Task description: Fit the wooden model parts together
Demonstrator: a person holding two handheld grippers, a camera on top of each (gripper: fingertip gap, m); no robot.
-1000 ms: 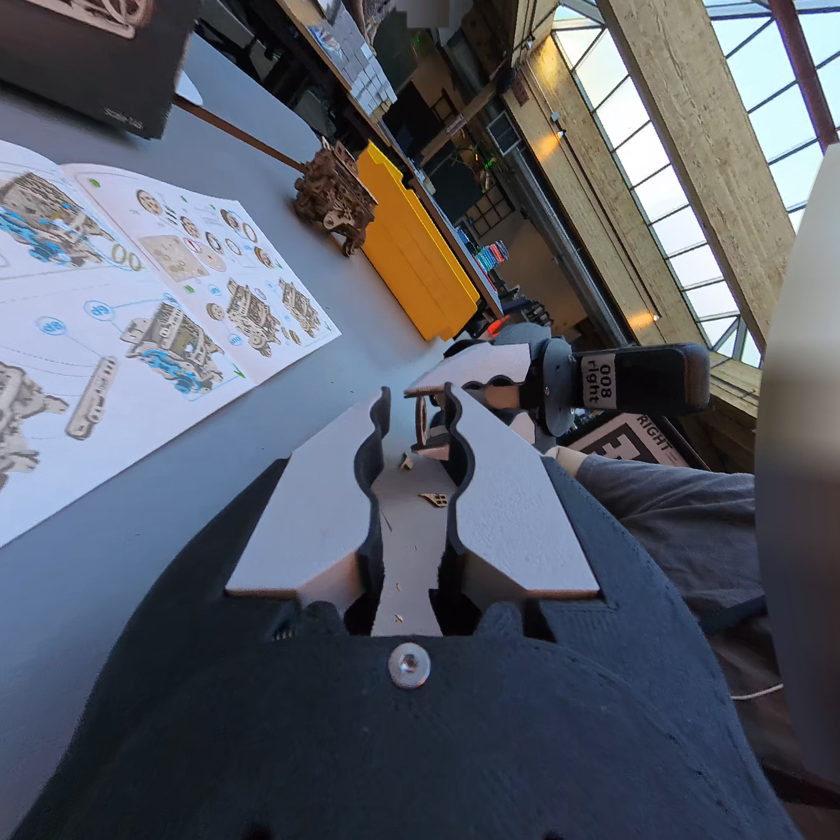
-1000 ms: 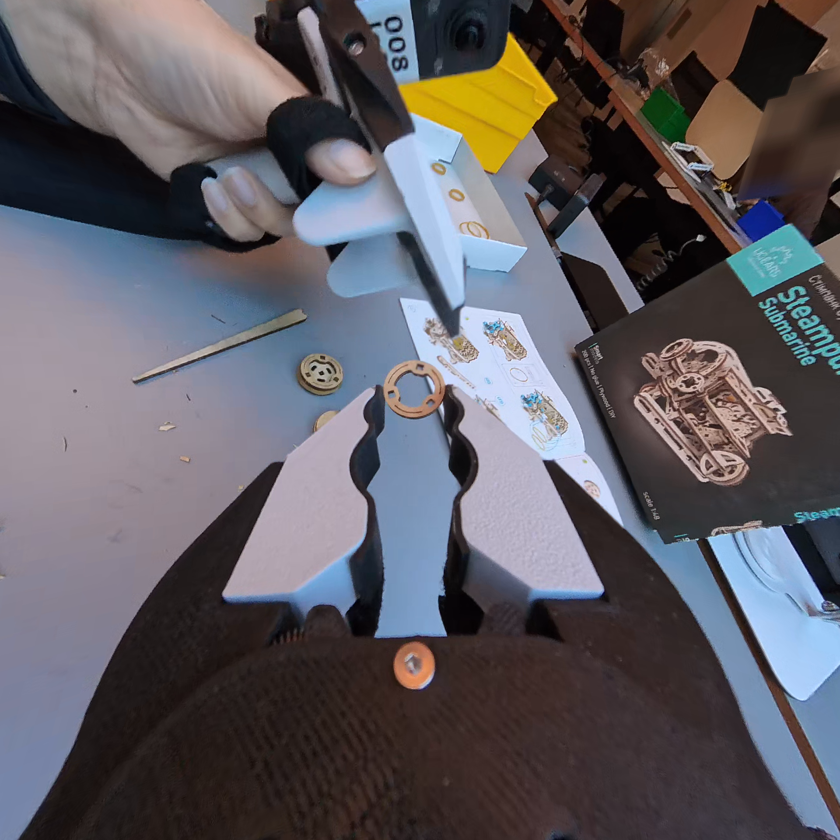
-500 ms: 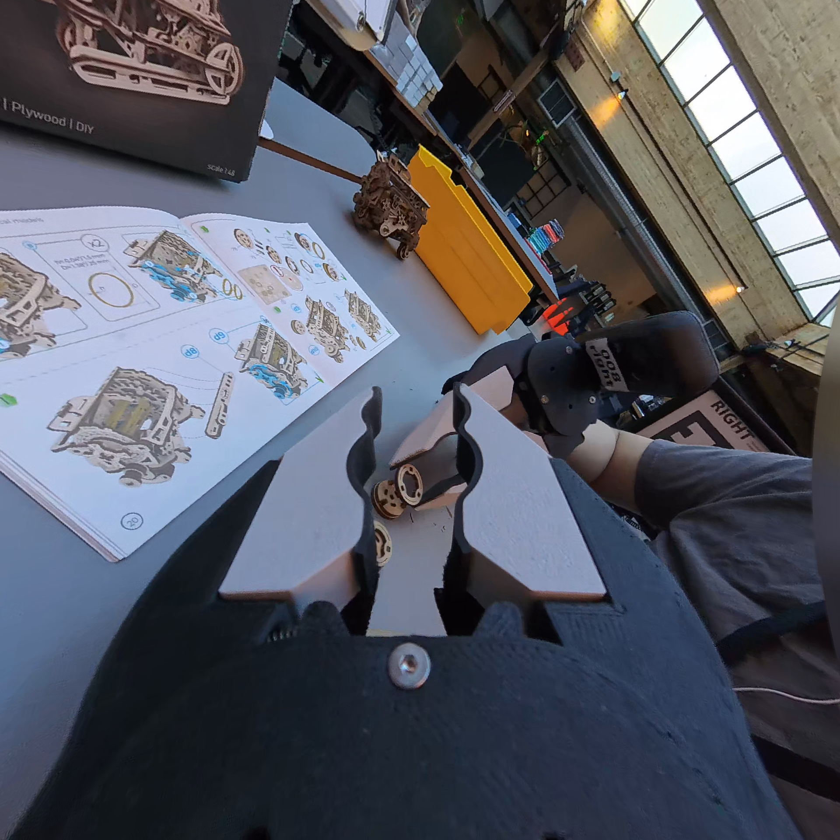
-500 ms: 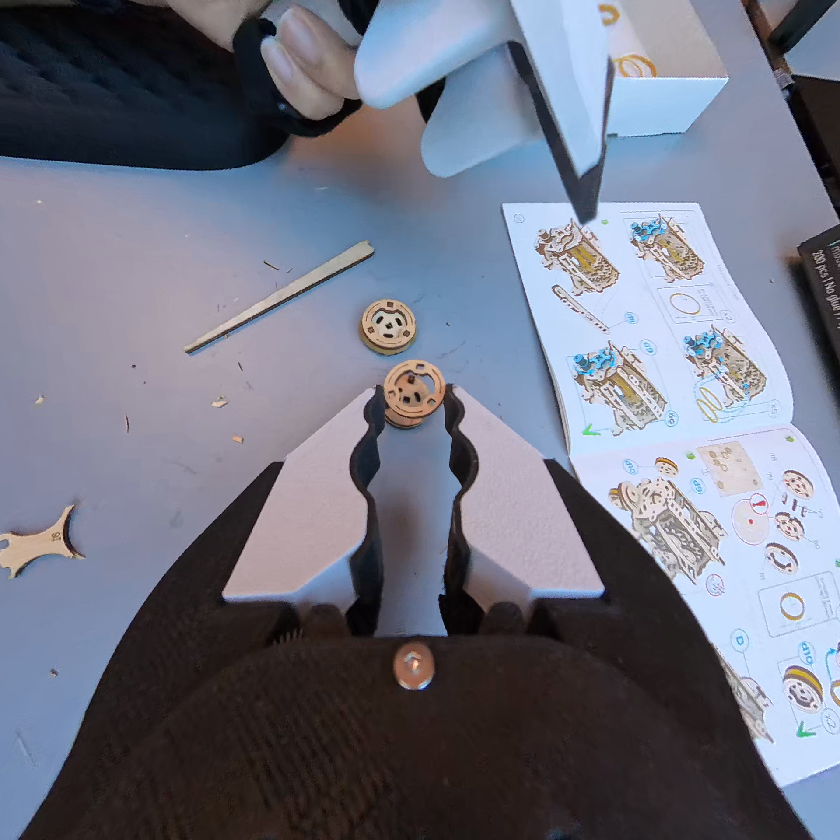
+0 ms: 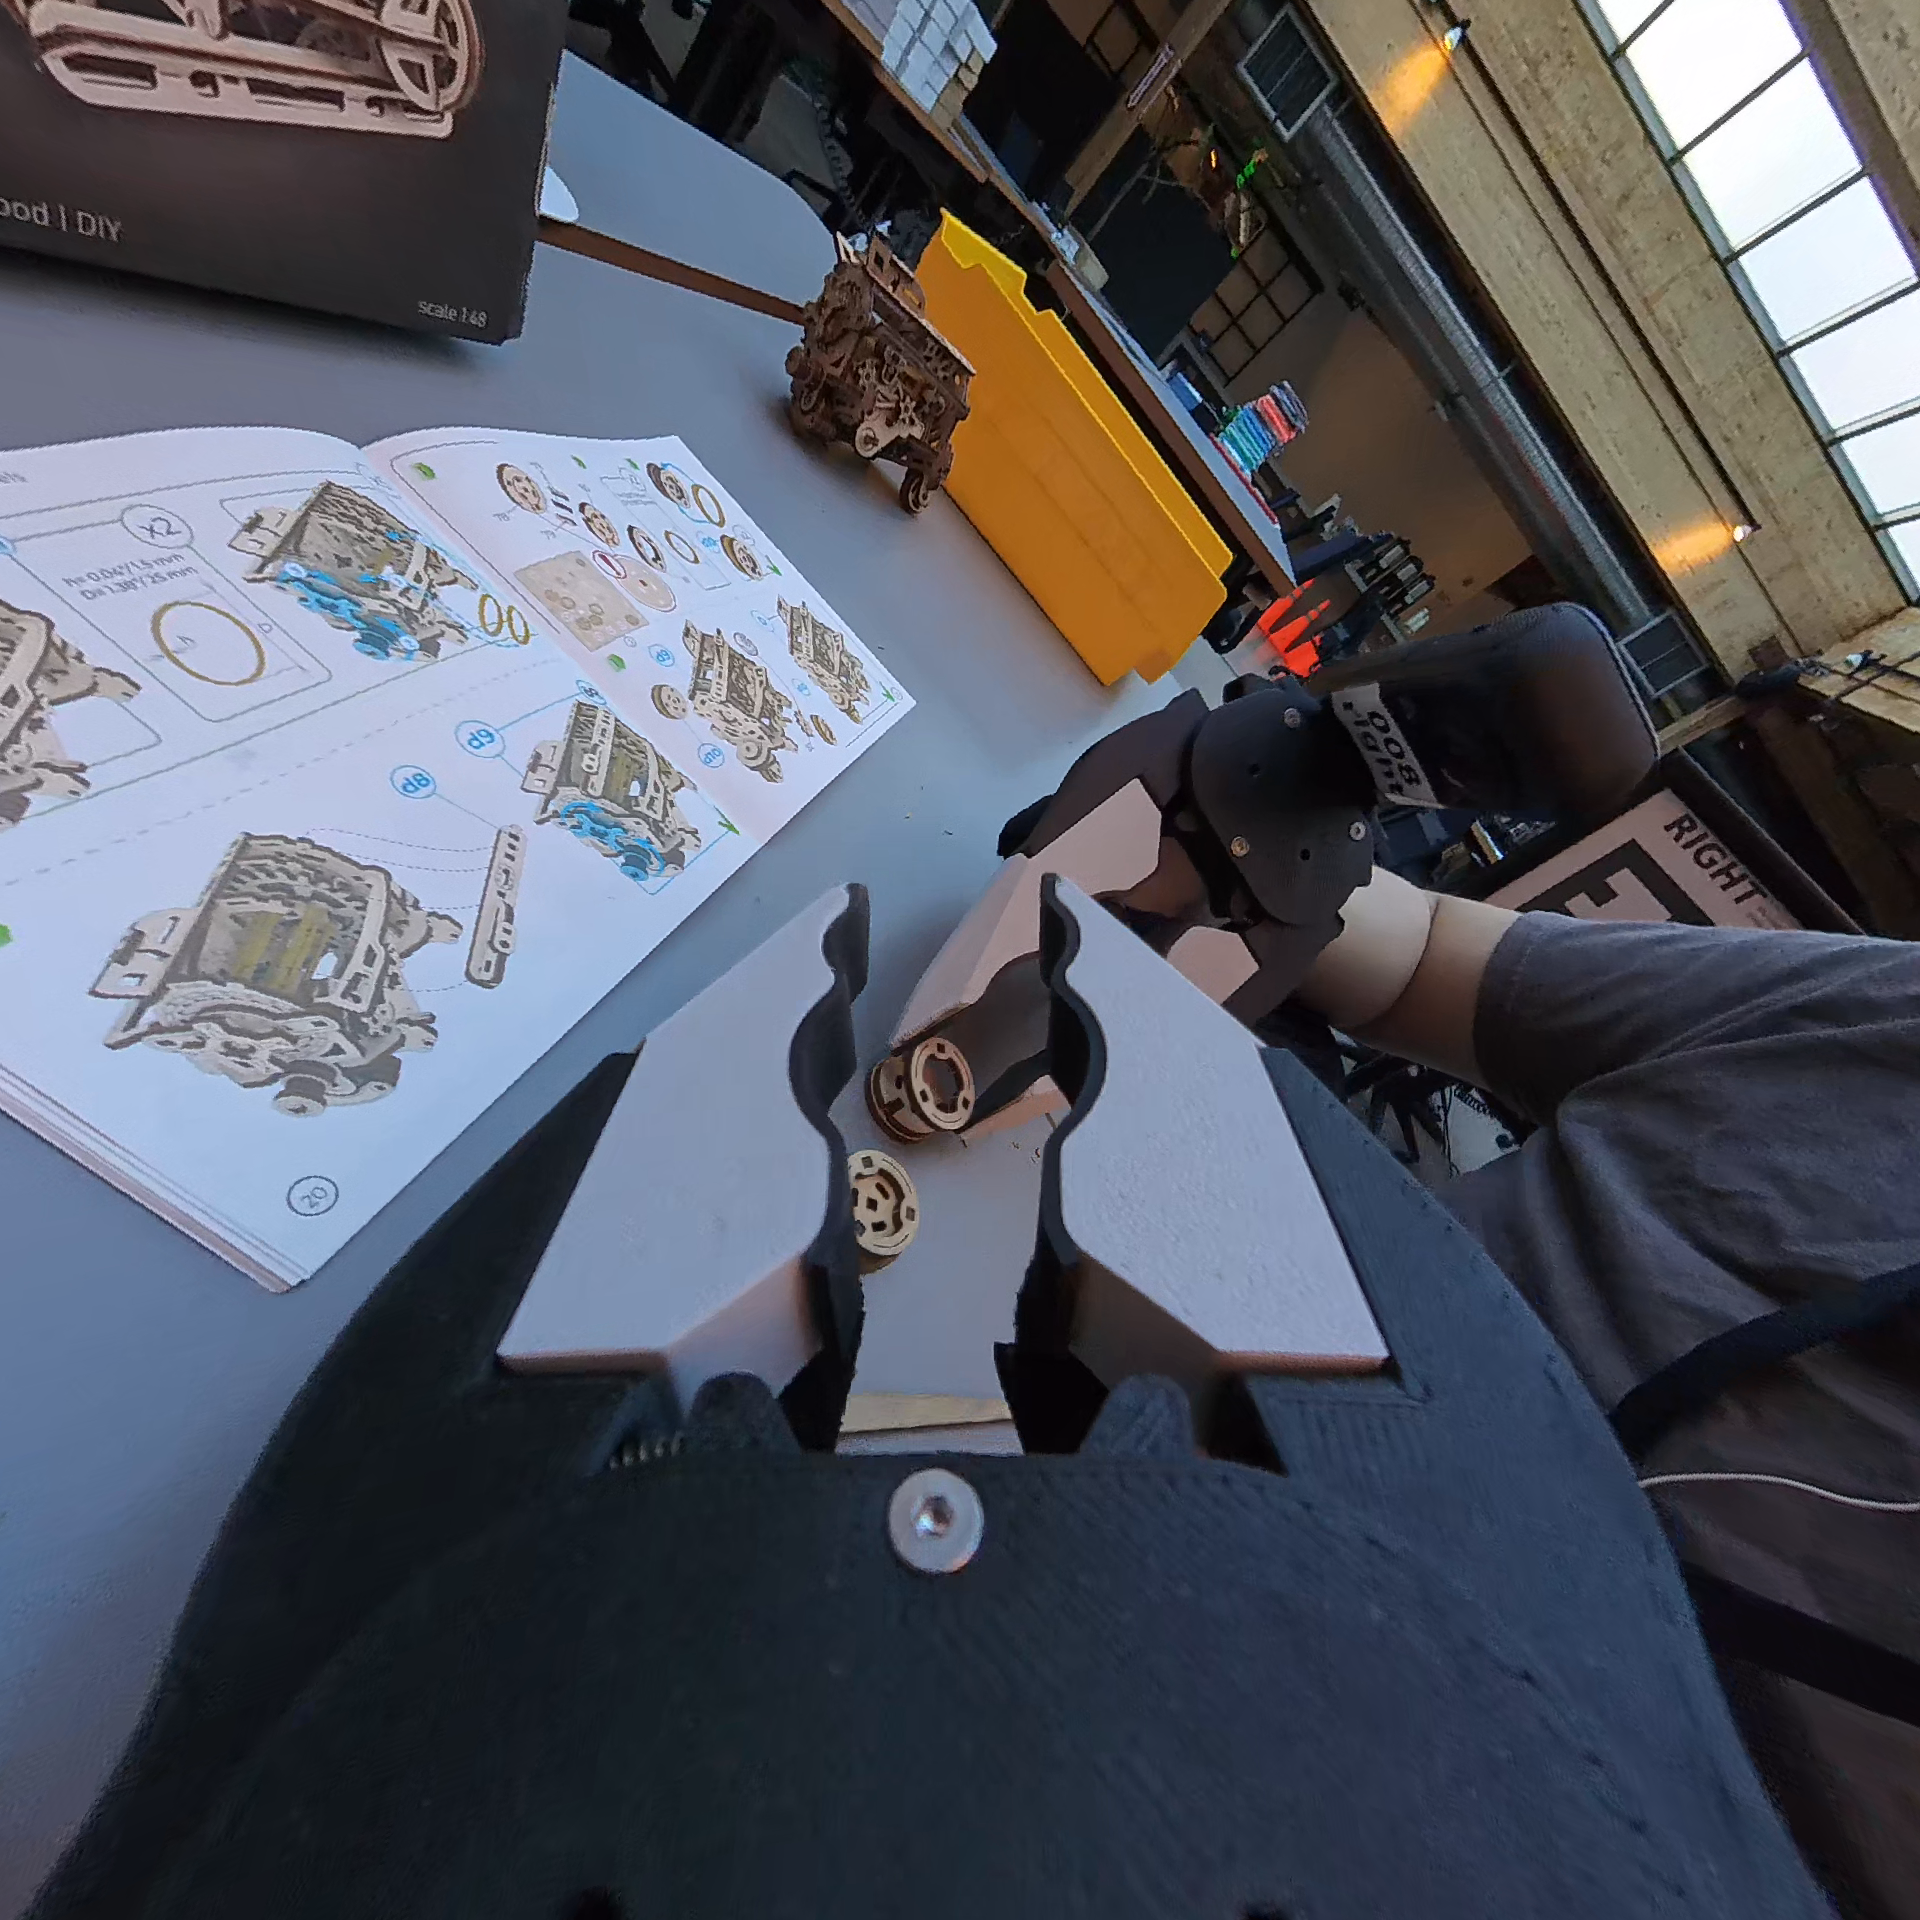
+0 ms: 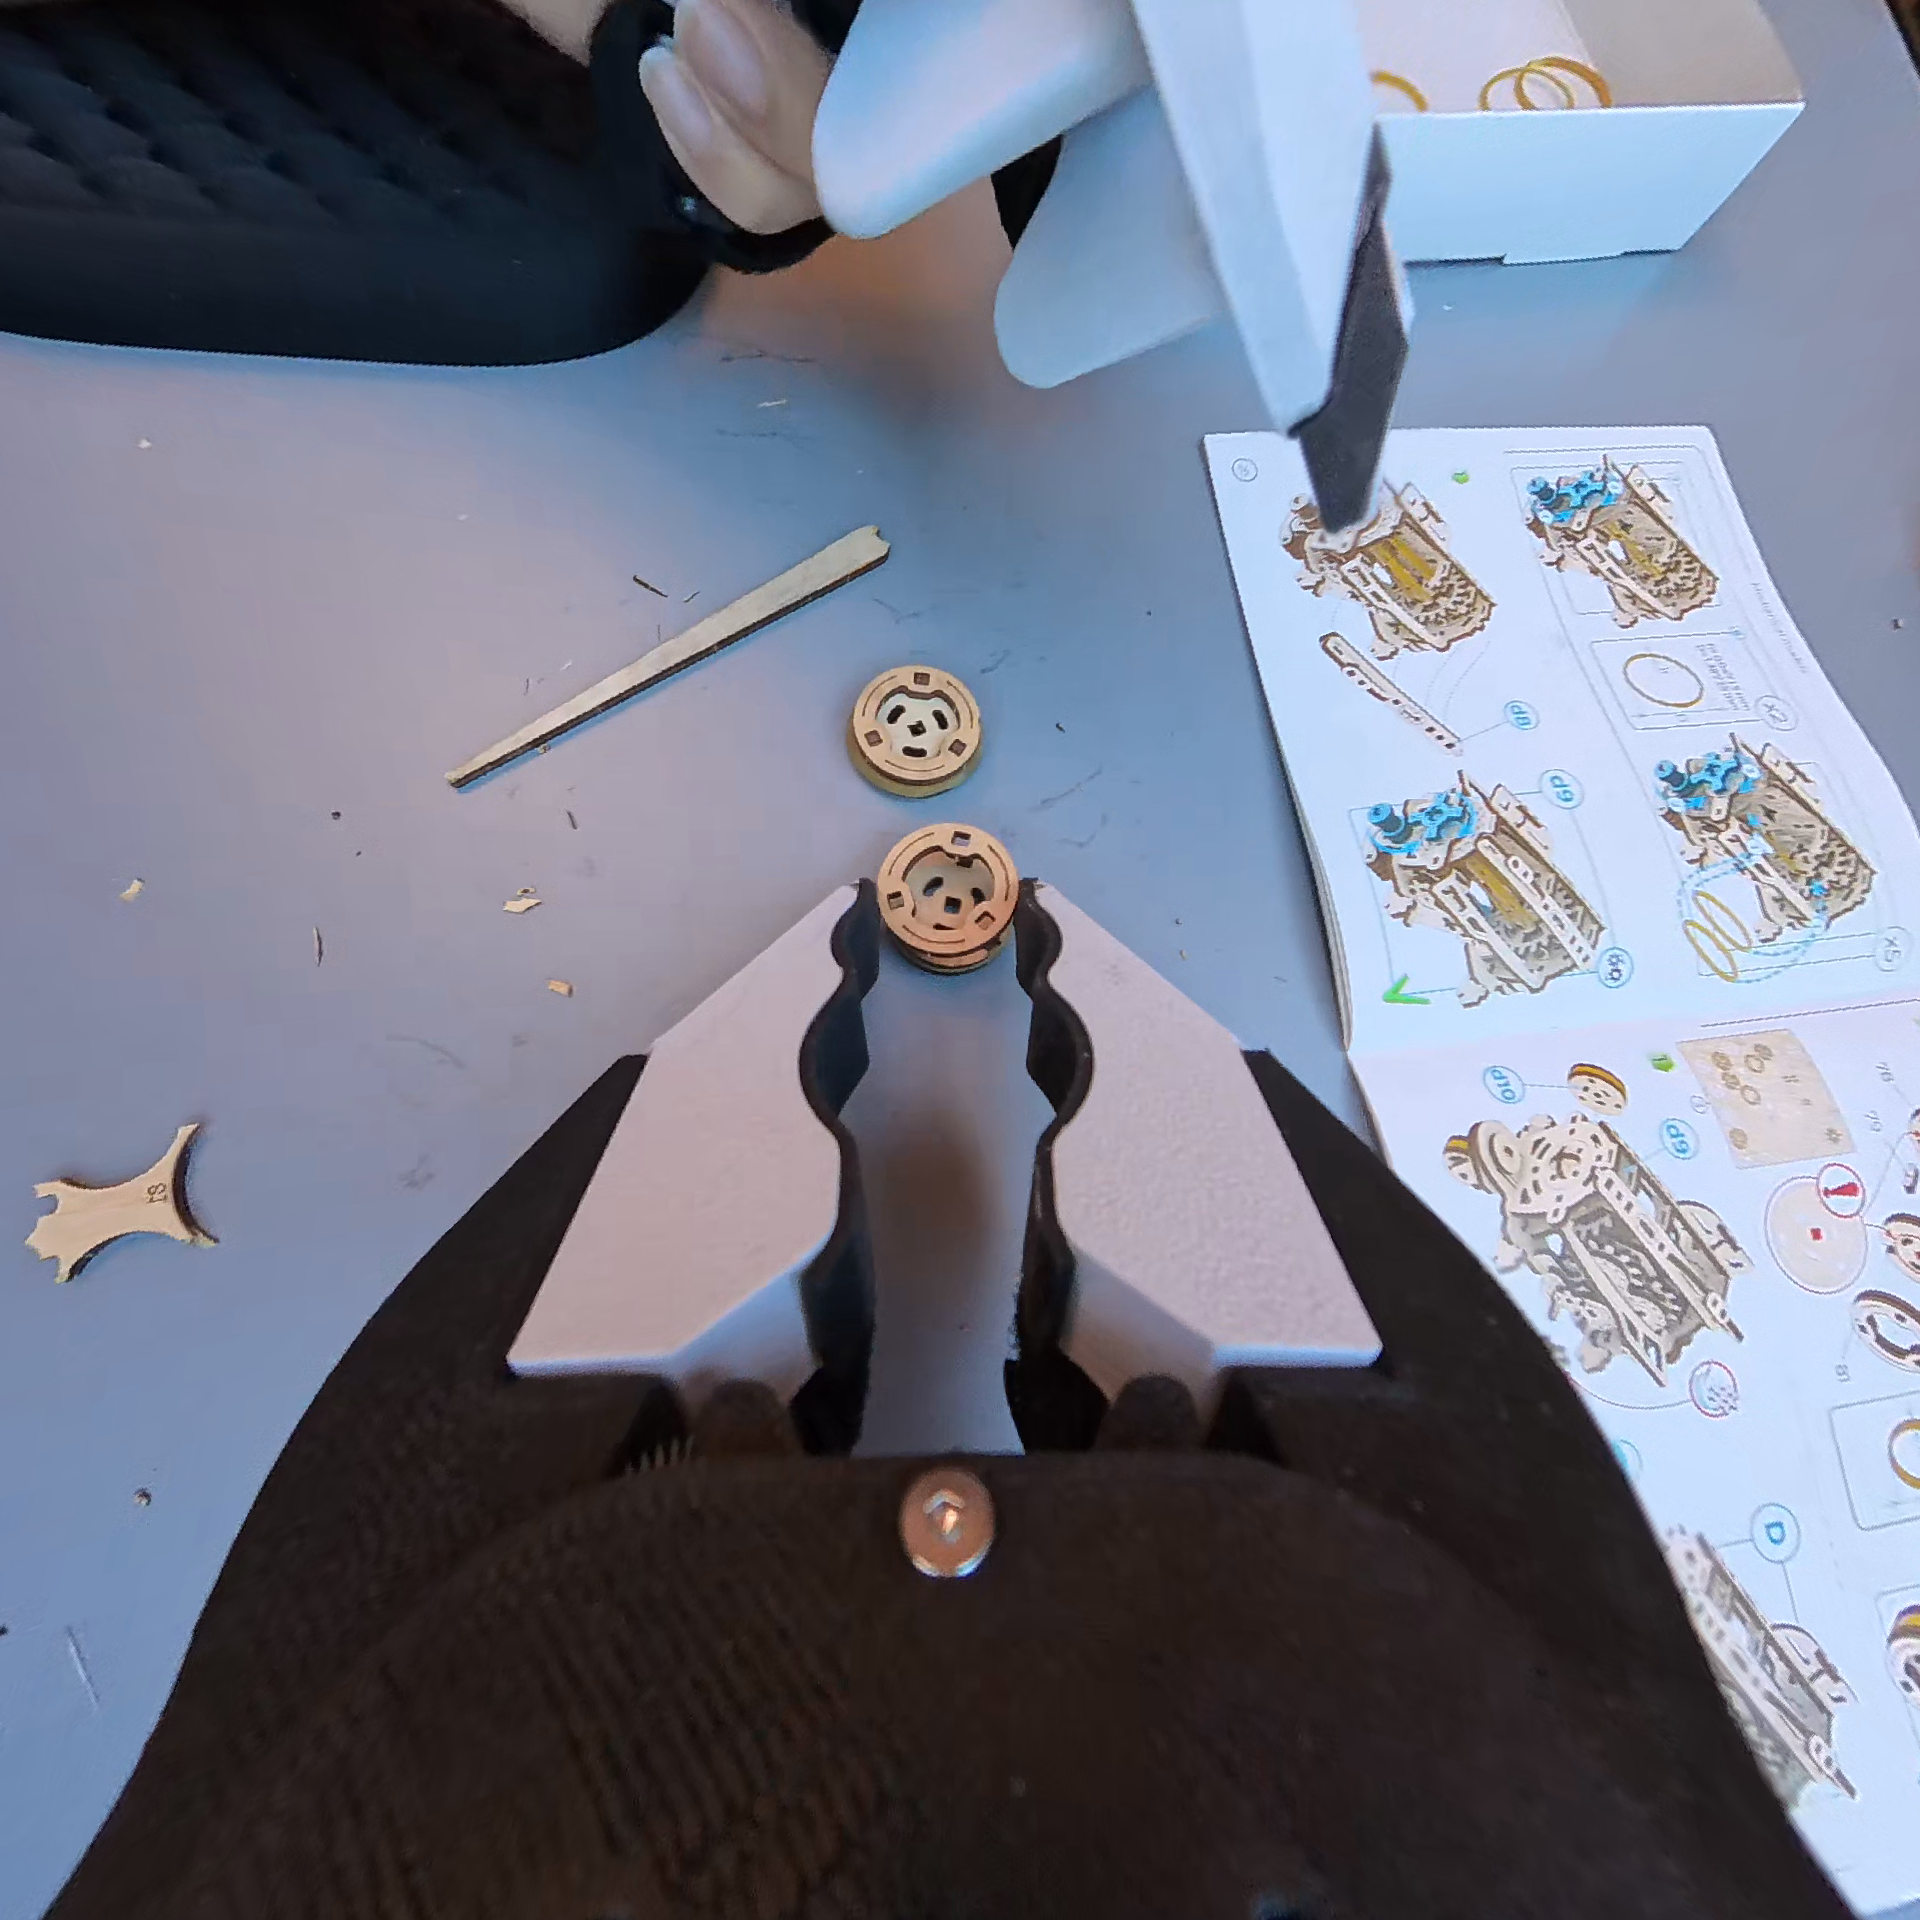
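Observation:
My right gripper (image 6: 945, 896) is shut on a round wooden wheel part (image 6: 940, 951), a ring seated on a disc, which rests on the grey table (image 6: 312, 520). A second wooden disc (image 6: 916, 730) lies flat just beyond it. In the left wrist view the right gripper (image 5: 925, 1081) holds that wheel part (image 5: 920, 1091) just ahead of my left fingers, with the loose disc (image 5: 881, 1205) below it. My left gripper (image 5: 951, 914) has its jaws apart and holds nothing. It hovers above the table and shows in the right wrist view (image 6: 1340, 499) over the booklet.
An open instruction booklet (image 6: 1558, 831) lies to the right. A thin wooden strip (image 6: 665, 660) and an offcut (image 6: 114, 1205) lie to the left. A white box with rubber bands (image 6: 1558, 156), a built wooden model (image 5: 878, 364), a yellow bin (image 5: 1070, 488) and a black kit box (image 5: 260, 156) stand farther off. The left gripper's tips are roughly 9 cm from the right gripper's. The offcut (image 6: 114, 1205) sits 12 cm or so from the ends of my right fingers.
My right gripper has brought the wooden ring down from the air onto a disc on the table. My left gripper has tipped down towards the table and now looks at the parts.

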